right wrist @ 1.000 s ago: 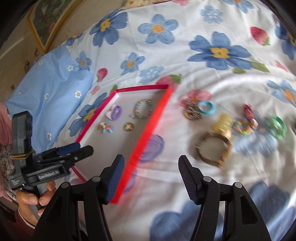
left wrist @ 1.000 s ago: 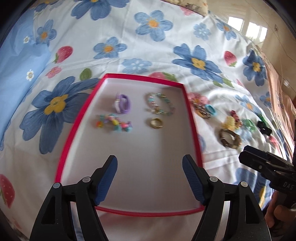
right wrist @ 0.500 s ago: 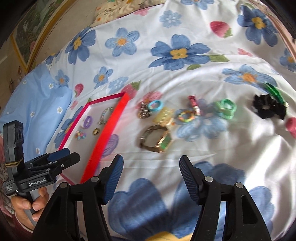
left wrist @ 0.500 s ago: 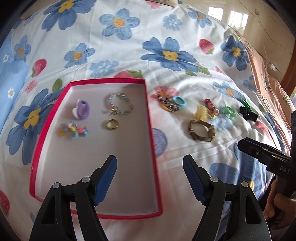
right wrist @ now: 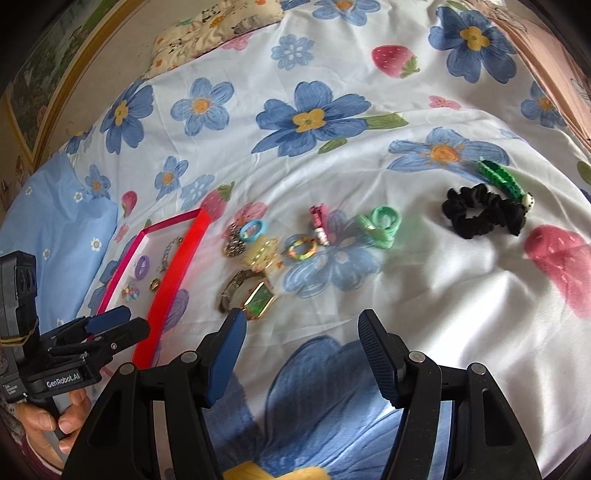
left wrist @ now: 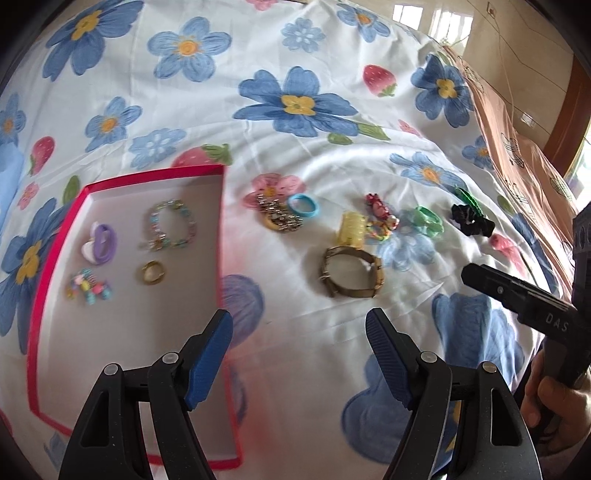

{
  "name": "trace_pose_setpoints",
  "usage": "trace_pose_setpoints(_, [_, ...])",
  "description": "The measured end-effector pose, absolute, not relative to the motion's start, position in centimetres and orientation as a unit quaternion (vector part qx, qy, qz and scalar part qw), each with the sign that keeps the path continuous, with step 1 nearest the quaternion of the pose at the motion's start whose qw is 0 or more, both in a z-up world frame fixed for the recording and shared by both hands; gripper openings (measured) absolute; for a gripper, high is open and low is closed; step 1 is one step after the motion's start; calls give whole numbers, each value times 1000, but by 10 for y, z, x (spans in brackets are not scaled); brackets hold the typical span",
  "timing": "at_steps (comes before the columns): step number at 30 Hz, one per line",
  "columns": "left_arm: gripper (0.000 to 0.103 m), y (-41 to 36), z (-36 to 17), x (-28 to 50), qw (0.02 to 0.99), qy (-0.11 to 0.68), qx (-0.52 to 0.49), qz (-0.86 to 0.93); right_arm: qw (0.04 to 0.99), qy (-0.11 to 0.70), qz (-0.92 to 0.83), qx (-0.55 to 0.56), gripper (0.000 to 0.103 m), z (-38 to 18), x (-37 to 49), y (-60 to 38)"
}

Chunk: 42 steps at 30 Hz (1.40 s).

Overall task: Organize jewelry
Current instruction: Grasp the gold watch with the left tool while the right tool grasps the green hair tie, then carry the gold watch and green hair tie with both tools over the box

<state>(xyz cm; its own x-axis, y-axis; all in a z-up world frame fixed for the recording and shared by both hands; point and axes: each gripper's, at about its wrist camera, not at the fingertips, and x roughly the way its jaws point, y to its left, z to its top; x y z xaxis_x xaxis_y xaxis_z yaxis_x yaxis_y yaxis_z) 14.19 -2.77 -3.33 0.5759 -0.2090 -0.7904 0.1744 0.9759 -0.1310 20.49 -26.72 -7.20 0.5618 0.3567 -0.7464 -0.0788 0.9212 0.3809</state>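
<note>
A red-rimmed tray (left wrist: pixel 221 236) lies on the bed at left, holding a purple ring (left wrist: pixel 100 243), a beaded bracelet (left wrist: pixel 170 224), a gold ring (left wrist: pixel 152 272) and a colourful bead cluster (left wrist: pixel 88 288). Loose jewelry lies to its right: a gold watch (left wrist: pixel 351 272), a blue ring (left wrist: pixel 303 205), a yellow clip (left wrist: pixel 351 229), a green band (right wrist: pixel 380 223), a black scrunchie (right wrist: pixel 480 214). My left gripper (left wrist: pixel 299 332) is open and empty above the tray's right rim. My right gripper (right wrist: pixel 299 332) is open and empty, just short of the watch (right wrist: pixel 255 295).
The flowered bedsheet (right wrist: pixel 314 118) covers everything. A blue pillow (right wrist: pixel 55 221) lies at left, a patterned cushion (right wrist: pixel 214 26) at the back. A pink cover (left wrist: pixel 517 147) edges the bed at right. The tray also shows in the right wrist view (right wrist: pixel 177 273).
Both grippers have swung to the right, away from the tray and toward the loose jewelry. Both stay open and empty. Nothing on the bed moved.
</note>
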Motion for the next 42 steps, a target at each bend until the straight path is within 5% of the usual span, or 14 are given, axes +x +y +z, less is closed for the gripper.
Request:
trace_pose_setpoints(15, [72, -87, -55, 196, 877, 455, 37, -148, 872, 463, 108, 116, 64, -83, 263, -289])
trace_pose_setpoints(20, [58, -102, -70, 211, 869, 469, 52, -151, 868, 475, 101, 98, 64, -95, 282, -288])
trace_pose_setpoints(25, [38, -110, -84, 221, 859, 483, 56, -157, 864, 486, 92, 96, 51, -109, 294, -290])
trace_pose_setpoints(28, [19, -111, -90, 224, 854, 491, 50, -165, 862, 490, 88, 93, 28, -115, 298, -291])
trace_pose_setpoints(31, [8, -110, -89, 224, 852, 492, 39, -175, 865, 485, 87, 93, 19, -114, 296, -292])
trace_pose_setpoints(42, [7, -82, -69, 198, 862, 473, 7, -180, 872, 458, 126, 119, 14, -82, 264, -283])
